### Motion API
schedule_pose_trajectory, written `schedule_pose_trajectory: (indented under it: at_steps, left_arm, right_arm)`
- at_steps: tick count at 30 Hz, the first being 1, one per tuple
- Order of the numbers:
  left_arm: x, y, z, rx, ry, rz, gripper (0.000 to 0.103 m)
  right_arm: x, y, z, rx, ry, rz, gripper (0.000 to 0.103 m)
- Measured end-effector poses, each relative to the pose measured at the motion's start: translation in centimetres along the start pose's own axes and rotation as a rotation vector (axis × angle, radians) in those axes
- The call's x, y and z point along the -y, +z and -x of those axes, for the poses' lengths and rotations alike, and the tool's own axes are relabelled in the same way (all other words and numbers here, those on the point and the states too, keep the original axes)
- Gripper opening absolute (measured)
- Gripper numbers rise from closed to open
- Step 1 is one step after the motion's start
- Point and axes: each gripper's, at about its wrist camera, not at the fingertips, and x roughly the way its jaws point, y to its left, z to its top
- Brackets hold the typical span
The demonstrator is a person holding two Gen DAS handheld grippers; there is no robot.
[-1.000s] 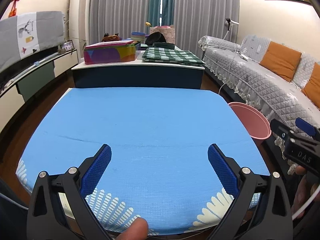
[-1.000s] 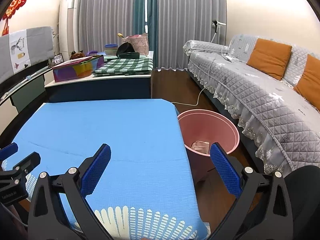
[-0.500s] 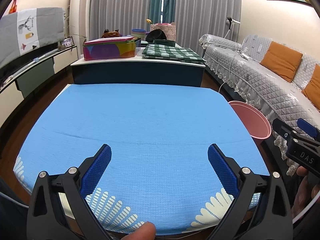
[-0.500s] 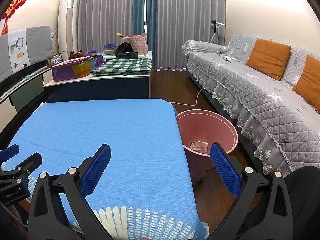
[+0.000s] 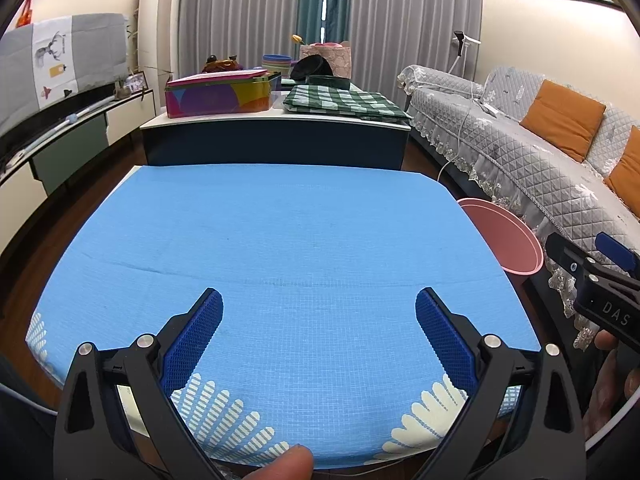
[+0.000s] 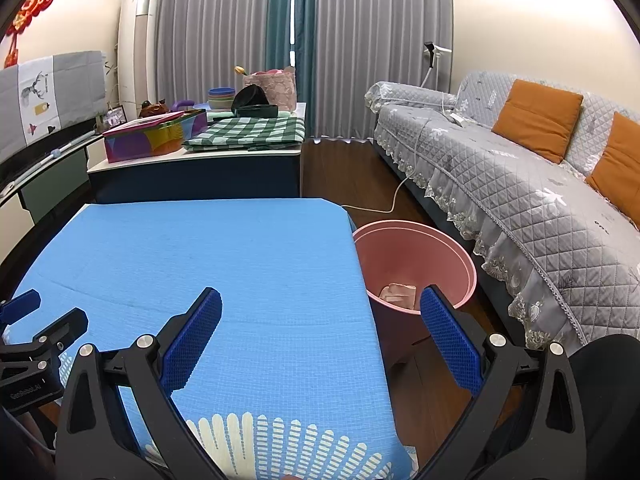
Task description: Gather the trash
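Note:
A pink trash bin (image 6: 416, 256) stands on the floor at the right edge of the blue-covered table (image 6: 224, 256). A crumpled pale piece of trash (image 6: 396, 293) lies at its bottom. The bin's rim also shows in the left wrist view (image 5: 504, 240). My left gripper (image 5: 319, 308) is open and empty above the near part of the blue table (image 5: 280, 232). My right gripper (image 6: 320, 308) is open and empty over the table's right edge, near the bin. I see no loose trash on the table.
A grey quilted sofa (image 6: 520, 184) with orange cushions runs along the right. A dark cabinet (image 6: 192, 172) behind the table carries a colourful box (image 6: 154, 136), a green checked cloth (image 6: 248, 132) and bowls. A white cable (image 6: 400, 196) lies on the wood floor.
Both grippers stay open and empty. Both views have lifted and drawn back slightly, so the table's near edge shows a little more.

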Motion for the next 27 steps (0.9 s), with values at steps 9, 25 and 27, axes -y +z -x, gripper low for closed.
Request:
schedule_pose_trajectory:
  at_steps: [9,25,27]
  left_arm:
    - [0.12,-0.25,-0.52,-0.038,-0.011,0.005,0.094]
    - [0.13,-0.27,-0.75,-0.040,-0.001,0.005,0.094]
    - [0.18,-0.32,-0.75,-0.040,-0.006,0.002,0.094]
  right_arm:
    - [0.04,0.00,0.03,0.001,0.001,0.001,0.098]
    - [-0.04,-0.01,0.02,-0.002,0.000,0.001,0.098]
    - [-0.05,0.00,0.02,-0.001,0.000,0.000,0.098]
